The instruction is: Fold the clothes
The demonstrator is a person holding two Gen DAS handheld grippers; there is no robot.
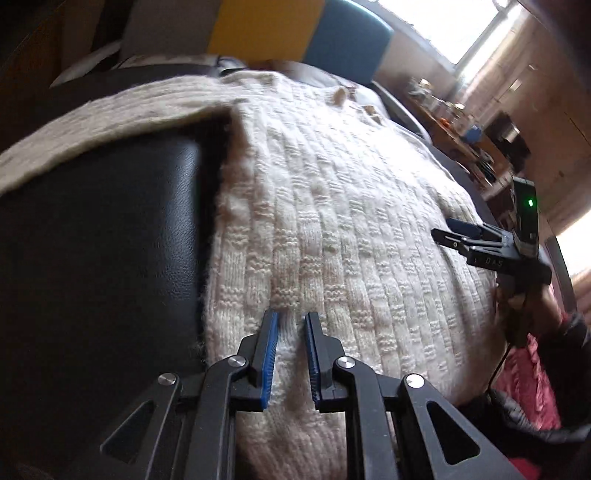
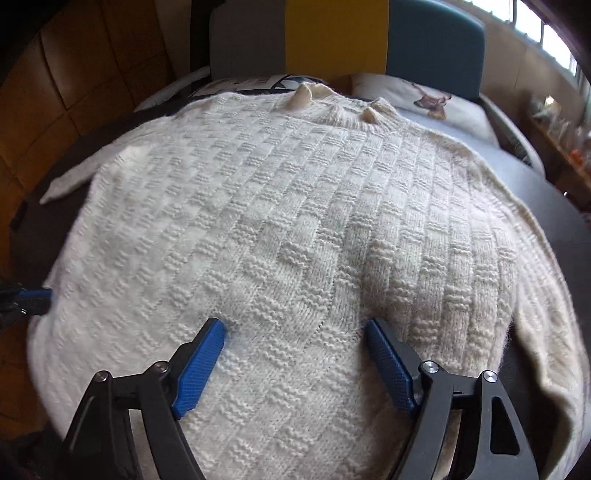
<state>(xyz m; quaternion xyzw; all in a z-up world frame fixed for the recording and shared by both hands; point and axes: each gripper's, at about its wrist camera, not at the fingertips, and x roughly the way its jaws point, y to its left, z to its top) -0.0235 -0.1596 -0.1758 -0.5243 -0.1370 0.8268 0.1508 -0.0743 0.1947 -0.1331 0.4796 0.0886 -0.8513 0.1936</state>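
A cream knitted sweater (image 2: 280,206) lies spread flat on a dark surface, collar at the far end. It also shows in the left wrist view (image 1: 332,221), with one sleeve (image 1: 92,122) stretched out to the left. My left gripper (image 1: 291,317) sits over the sweater's hem near its left edge, jaws a narrow gap apart with knit fabric between them. My right gripper (image 2: 294,326) is wide open just above the lower middle of the sweater, holding nothing. It also appears in the left wrist view (image 1: 443,230) at the sweater's right side. The left gripper's fingertips (image 2: 35,295) show at the left edge.
The sweater rests on a black leather surface (image 1: 103,229). A pillow with a deer print (image 2: 436,99) lies beyond the collar. Grey, yellow and blue panels (image 2: 332,33) stand behind. A cluttered shelf (image 1: 461,122) runs along the right under a window. Red fabric (image 1: 524,380) is at the near right.
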